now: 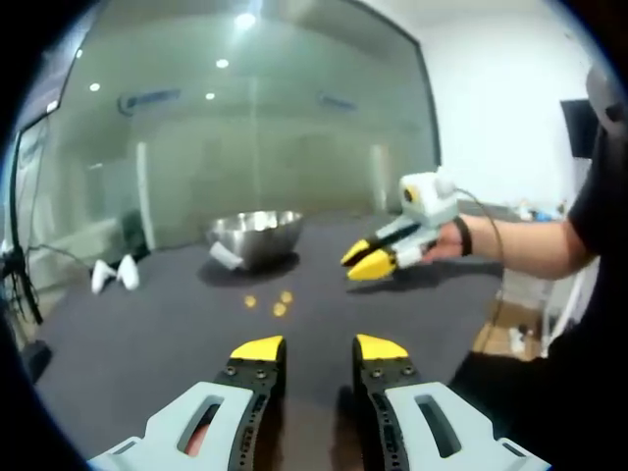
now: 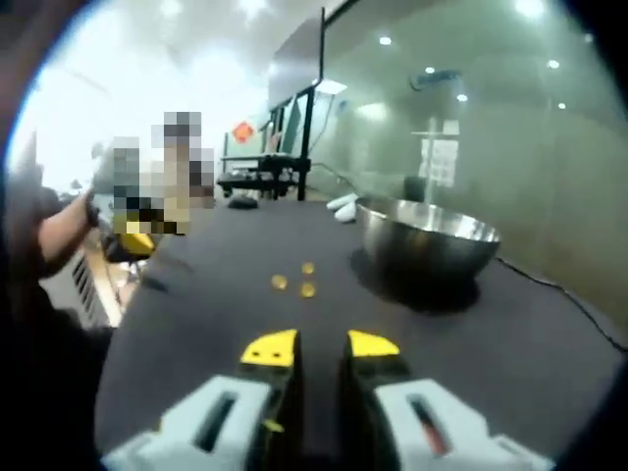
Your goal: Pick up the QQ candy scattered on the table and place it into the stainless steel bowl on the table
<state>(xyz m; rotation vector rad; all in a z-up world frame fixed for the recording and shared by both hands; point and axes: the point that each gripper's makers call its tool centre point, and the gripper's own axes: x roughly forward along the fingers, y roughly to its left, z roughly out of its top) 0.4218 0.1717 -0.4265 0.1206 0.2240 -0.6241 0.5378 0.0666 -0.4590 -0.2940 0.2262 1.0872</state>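
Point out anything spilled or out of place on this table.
Three yellow candies lie loose on the dark table, in front of the stainless steel bowl rather than in it. Nothing else looks spilled, tipped or damaged.

A frosted glass partition [image 1: 245, 147] lines the far side of the room, ceiling lights [image 1: 244, 20] reflected in it. Two white objects [image 1: 115, 274] lie on the dark tabletop's far left; a black monitor [image 1: 577, 128] hangs far right.
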